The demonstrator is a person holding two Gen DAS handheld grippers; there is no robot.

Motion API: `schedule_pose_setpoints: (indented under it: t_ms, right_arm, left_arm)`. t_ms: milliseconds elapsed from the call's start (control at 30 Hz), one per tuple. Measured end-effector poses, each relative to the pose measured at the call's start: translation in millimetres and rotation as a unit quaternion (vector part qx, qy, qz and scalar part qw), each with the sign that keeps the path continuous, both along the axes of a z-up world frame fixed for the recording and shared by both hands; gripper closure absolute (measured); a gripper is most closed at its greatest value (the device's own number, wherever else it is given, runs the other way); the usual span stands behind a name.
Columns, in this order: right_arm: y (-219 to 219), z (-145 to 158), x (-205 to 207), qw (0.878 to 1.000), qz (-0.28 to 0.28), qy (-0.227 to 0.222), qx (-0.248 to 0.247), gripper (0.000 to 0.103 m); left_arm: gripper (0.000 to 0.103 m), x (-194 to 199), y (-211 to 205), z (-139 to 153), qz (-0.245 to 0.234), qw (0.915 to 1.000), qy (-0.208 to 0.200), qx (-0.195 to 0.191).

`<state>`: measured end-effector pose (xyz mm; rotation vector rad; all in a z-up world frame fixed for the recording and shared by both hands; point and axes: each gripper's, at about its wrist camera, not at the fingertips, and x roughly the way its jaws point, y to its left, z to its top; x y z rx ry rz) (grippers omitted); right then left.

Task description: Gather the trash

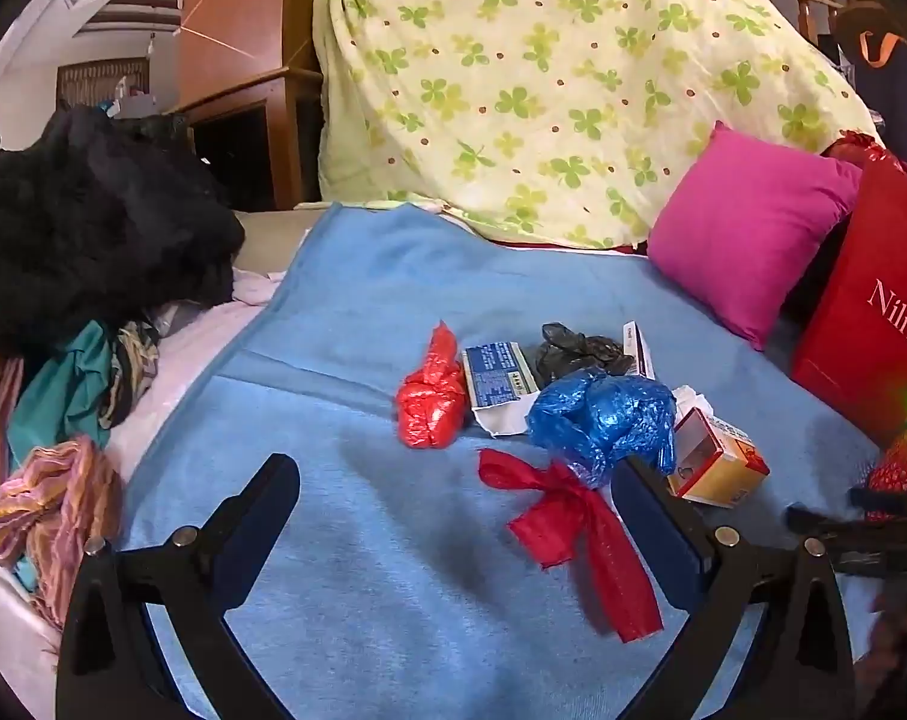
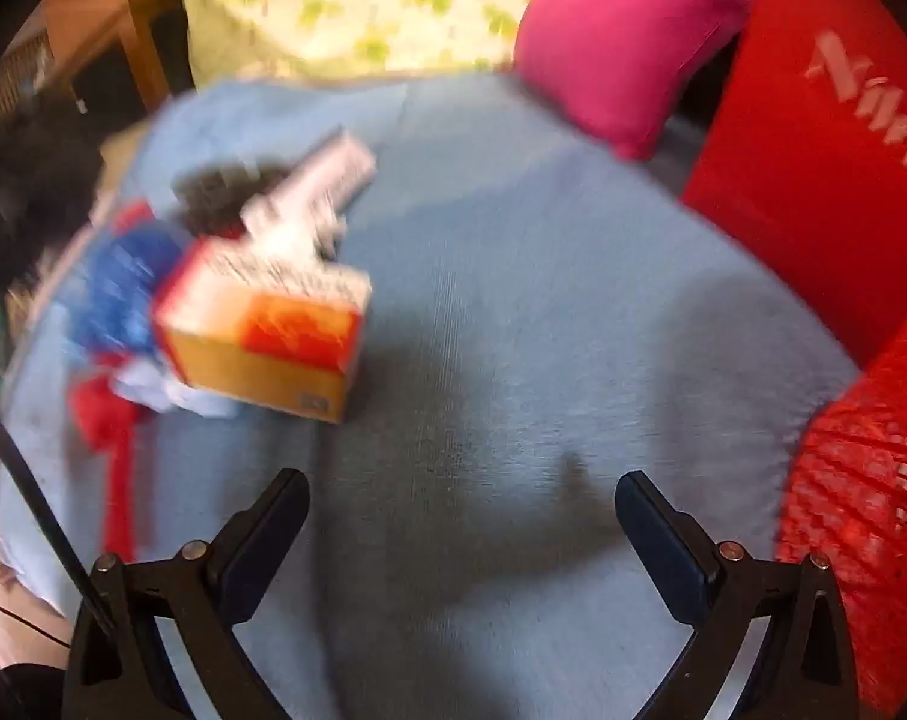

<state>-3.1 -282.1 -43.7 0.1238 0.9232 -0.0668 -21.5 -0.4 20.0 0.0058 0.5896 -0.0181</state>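
Note:
Trash lies in a heap on a blue blanket [image 1: 345, 360]: a crumpled red plastic bag [image 1: 430, 399], a blue-and-white wrapper [image 1: 496, 381], a dark plastic bag [image 1: 579, 351], a crumpled blue plastic bag [image 1: 603, 417], a red ribbon strip [image 1: 579, 531] and a small orange-and-red carton [image 1: 717, 462]. My left gripper [image 1: 453, 474] hangs open just short of the heap, nothing between its fingers. In the blurred right wrist view the carton [image 2: 261, 330] lies up and to the left of my open, empty right gripper [image 2: 462, 486]. A red bag with white lettering [image 2: 813, 138] stands at the right.
A pink cushion [image 1: 747, 234] leans by the red bag [image 1: 873, 312]. A clover-print sheet [image 1: 561, 78] covers the back. Dark and striped clothes [image 1: 87, 228] pile up at the left edge. A red mesh sack [image 2: 861, 480] lies at the right.

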Motion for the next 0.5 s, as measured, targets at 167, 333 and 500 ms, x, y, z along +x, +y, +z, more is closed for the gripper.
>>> schedule_pose_setpoints:
  t_ms: [167,333,500]
  right_arm:
    - [5,43,-54,0.993,0.01,-0.121,-0.008,0.0]
    - [27,89,-113,0.972,0.016,-0.232,-0.021,0.0]
    - [30,103,-158,0.953,0.021,-0.303,-0.009,0.0]
  left_arm:
    - [0.0,-17,-5,7,0.006,0.9995,-0.022,0.02]
    - [0.0,-38,-6,10,0.013,0.998,-0.039,0.047]
    - [0.0,-63,-1,4,0.026,0.9981,-0.035,0.043]
